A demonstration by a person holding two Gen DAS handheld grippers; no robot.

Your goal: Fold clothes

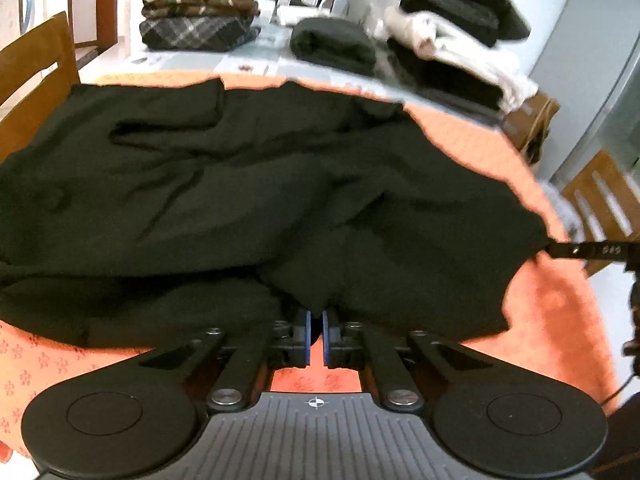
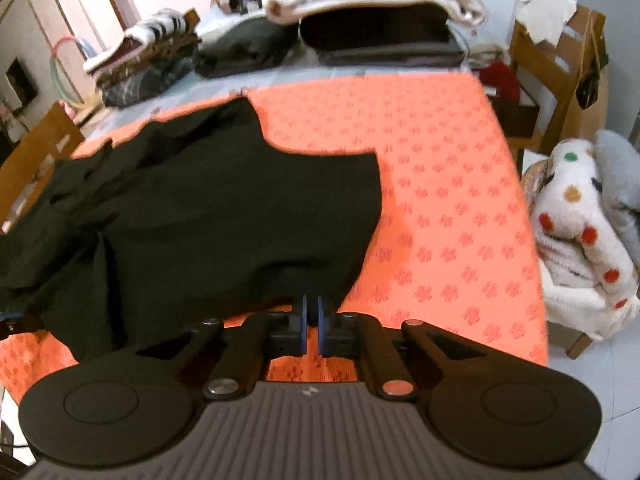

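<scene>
A black garment lies crumpled across the orange flower-patterned tablecloth. My left gripper is shut on its near edge, and the cloth bunches up between the blue pads. In the right wrist view the same black garment covers the left half of the tablecloth. My right gripper is shut on its near right corner, which is pulled up off the table. The right gripper's fingers also show at the right edge of the left wrist view, pinching that corner.
Folded clothes are stacked at the far side: a plaid pile, a dark roll, and dark and white piles. Wooden chairs stand around the table. A dotted white blanket lies to the right.
</scene>
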